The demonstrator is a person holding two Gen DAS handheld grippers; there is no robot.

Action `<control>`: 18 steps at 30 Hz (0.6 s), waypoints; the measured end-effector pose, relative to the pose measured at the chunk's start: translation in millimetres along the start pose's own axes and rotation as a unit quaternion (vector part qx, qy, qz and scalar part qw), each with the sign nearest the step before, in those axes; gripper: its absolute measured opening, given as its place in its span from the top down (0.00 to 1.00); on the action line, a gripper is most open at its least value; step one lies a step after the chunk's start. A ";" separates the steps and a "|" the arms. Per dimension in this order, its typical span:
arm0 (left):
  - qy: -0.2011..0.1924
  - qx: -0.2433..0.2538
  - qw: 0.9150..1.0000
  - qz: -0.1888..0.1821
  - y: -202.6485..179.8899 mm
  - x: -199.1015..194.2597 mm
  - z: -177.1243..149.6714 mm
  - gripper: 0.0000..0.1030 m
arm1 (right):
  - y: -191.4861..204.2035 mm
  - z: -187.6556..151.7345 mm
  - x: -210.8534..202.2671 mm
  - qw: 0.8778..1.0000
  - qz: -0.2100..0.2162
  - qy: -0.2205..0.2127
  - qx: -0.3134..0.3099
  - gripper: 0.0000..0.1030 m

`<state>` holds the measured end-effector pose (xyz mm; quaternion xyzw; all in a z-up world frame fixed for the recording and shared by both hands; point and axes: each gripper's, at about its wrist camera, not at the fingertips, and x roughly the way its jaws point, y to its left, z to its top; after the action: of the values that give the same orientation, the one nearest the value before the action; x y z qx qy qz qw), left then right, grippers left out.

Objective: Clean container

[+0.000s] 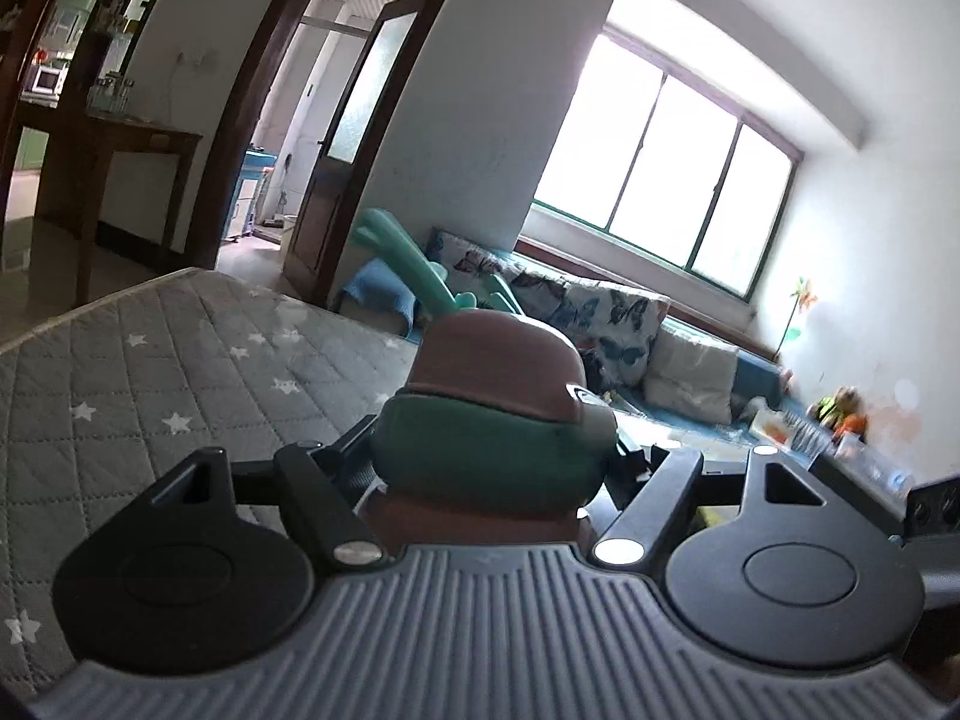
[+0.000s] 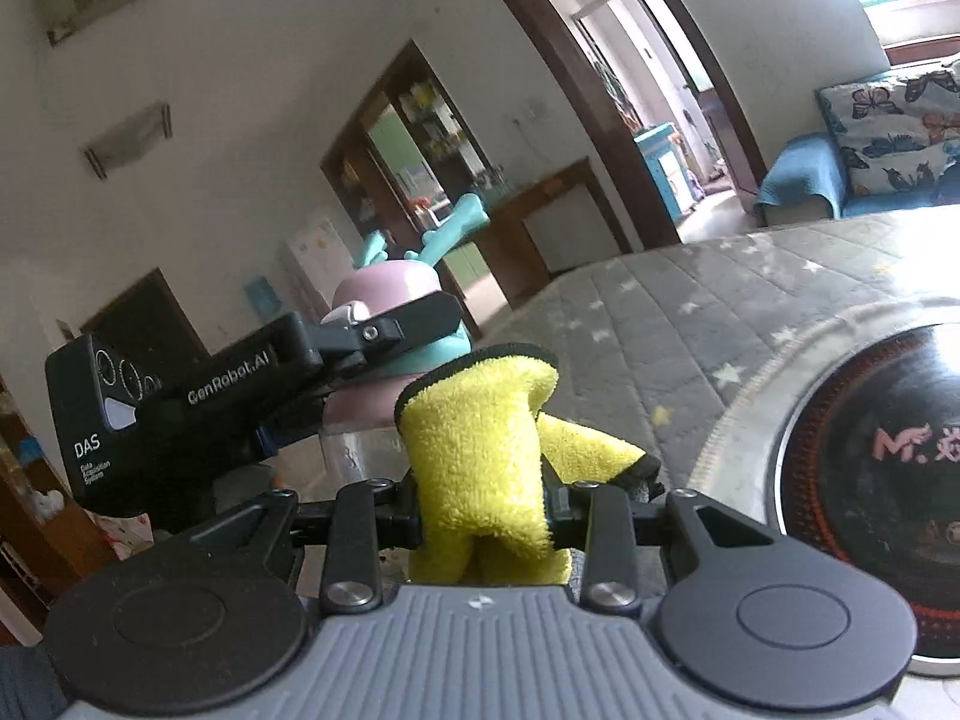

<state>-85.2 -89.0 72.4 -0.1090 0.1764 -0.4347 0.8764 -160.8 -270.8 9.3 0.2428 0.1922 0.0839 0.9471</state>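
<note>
The container is a child's drinking bottle [image 1: 492, 414] with a pink lid, a teal collar and teal antlers [image 1: 402, 258]. My left gripper [image 1: 489, 468] is shut on the bottle at its collar and holds it up above the table. In the right wrist view the same bottle [image 2: 390, 324] shows with a clear body [image 2: 360, 450], held by the left gripper [image 2: 372, 336]. My right gripper [image 2: 486, 516] is shut on a folded yellow cloth [image 2: 480, 456], which stands just right of the bottle's clear body.
A grey quilted cloth with white stars [image 1: 156, 372] covers the table. A round black-faced appliance with a silver rim [image 2: 870, 468] sits on the table to my right. A sofa with butterfly cushions [image 1: 600, 312] stands under the window behind.
</note>
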 end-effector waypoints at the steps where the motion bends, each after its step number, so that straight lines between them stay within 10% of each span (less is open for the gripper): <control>1: 0.002 0.002 1.000 0.001 0.1 2.9 -1.5 0.29 | -0.3 -0.8 -0.1 1.000 -0.002 0.001 0.001 0.69; 18: 0.009 0.017 1.000 0.013 -4.4 44.2 20.0 0.29 | 15.8 2.2 -13.9 0.999 -0.027 -0.015 -0.014 0.69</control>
<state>-55.5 -126.2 82.8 -0.0879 0.1780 -0.4275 0.8819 -173.6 -261.5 23.3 0.2254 0.1836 0.0576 0.9551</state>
